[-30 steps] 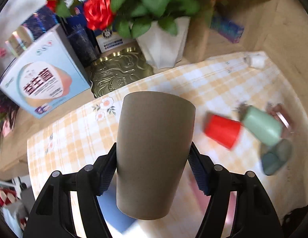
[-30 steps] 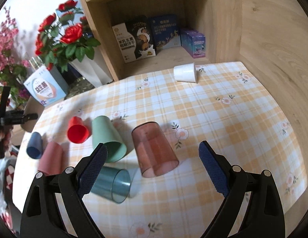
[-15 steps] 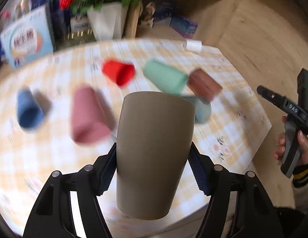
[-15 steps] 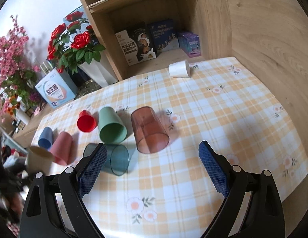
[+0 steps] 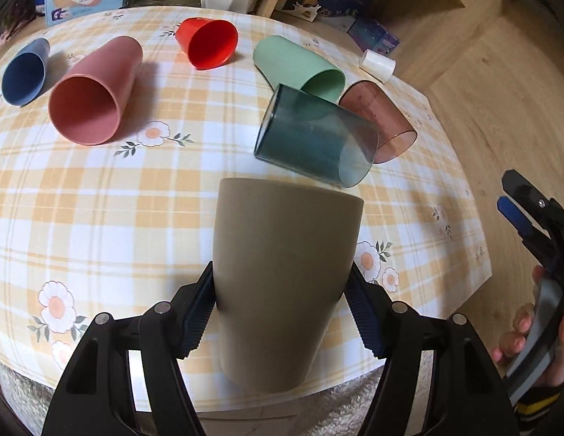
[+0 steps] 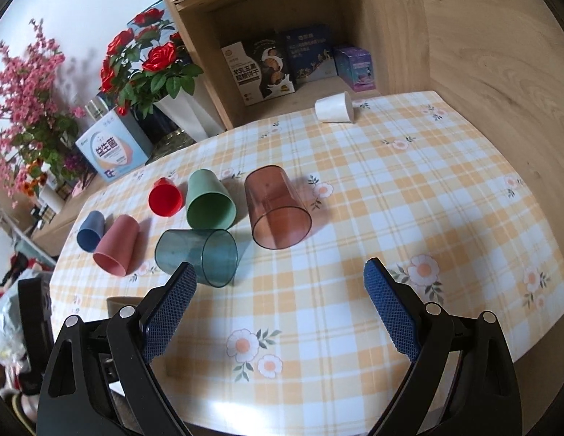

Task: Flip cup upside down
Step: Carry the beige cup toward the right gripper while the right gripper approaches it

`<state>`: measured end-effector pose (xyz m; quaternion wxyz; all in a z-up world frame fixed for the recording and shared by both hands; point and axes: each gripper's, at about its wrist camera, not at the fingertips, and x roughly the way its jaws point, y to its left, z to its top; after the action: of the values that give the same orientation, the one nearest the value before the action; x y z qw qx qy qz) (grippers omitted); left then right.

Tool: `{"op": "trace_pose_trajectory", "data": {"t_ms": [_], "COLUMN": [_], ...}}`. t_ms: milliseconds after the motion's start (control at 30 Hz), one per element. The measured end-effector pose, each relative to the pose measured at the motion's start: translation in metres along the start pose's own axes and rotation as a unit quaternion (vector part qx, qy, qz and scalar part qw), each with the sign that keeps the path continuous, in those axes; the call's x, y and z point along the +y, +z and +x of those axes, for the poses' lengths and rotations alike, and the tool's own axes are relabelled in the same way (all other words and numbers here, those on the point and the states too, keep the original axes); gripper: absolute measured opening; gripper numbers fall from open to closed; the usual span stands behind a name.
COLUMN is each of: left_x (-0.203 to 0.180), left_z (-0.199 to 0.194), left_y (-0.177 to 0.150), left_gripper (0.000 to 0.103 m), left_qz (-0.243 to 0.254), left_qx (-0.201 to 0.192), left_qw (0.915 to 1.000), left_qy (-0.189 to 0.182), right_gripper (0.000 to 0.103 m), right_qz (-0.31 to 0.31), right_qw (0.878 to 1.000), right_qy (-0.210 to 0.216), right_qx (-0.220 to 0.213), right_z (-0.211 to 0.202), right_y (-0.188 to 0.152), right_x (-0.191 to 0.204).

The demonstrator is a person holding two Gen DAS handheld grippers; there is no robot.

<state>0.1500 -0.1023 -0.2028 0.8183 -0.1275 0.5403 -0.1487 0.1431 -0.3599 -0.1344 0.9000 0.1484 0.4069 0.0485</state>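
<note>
The left gripper (image 5: 282, 312) is clamping a tan cup (image 5: 283, 276) between its blue pads, holding it above the near edge of the checked tablecloth (image 5: 100, 196). The right gripper (image 6: 280, 307) is hovering over the cloth with its jaws spread wide, holding nothing. Farther out, toward twelve o'clock of the tan cup, a dark teal cup (image 5: 314, 138) is lying on its side, with a brown clear cup (image 5: 380, 120) and a green cup (image 5: 300, 67) just beyond. Toward ten o'clock, pink (image 5: 92, 91), blue (image 5: 23, 72) and red (image 5: 209, 45) cups are lying tipped over.
</note>
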Motion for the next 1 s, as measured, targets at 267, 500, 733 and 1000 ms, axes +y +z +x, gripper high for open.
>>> {"op": "trace_pose_trajectory", "data": {"t_ms": [267, 500, 733, 1000], "left_x": [0.004, 0.010, 0.008, 0.025], "left_z": [0.007, 0.007, -0.010, -0.064], "left_y": [0.000, -0.001, 0.002, 0.002], "left_gripper": [0.066, 0.066, 0.073, 0.082], "left_qz": [-0.010, -0.004, 0.022, 0.044], "left_qx": [-0.003, -0.005, -0.027, -0.097], "left_qw": [0.9999, 1.0000, 0.9993, 0.9943], "left_qy": [0.001, 0.001, -0.013, 0.009], "right_gripper": [0.090, 0.090, 0.090, 0.090], "right_qz": [0.003, 0.000, -0.007, -0.040], "right_qw": [1.000, 1.000, 1.000, 0.999], "right_qy": [-0.008, -0.016, -0.023, -0.023], "right_qx": [0.008, 0.010, -0.001, -0.006], "right_z": [0.000, 0.000, -0.007, -0.008], "right_y": [-0.009, -0.016, -0.024, -0.045], "right_x": [-0.004, 0.003, 0.018, 0.054]}}
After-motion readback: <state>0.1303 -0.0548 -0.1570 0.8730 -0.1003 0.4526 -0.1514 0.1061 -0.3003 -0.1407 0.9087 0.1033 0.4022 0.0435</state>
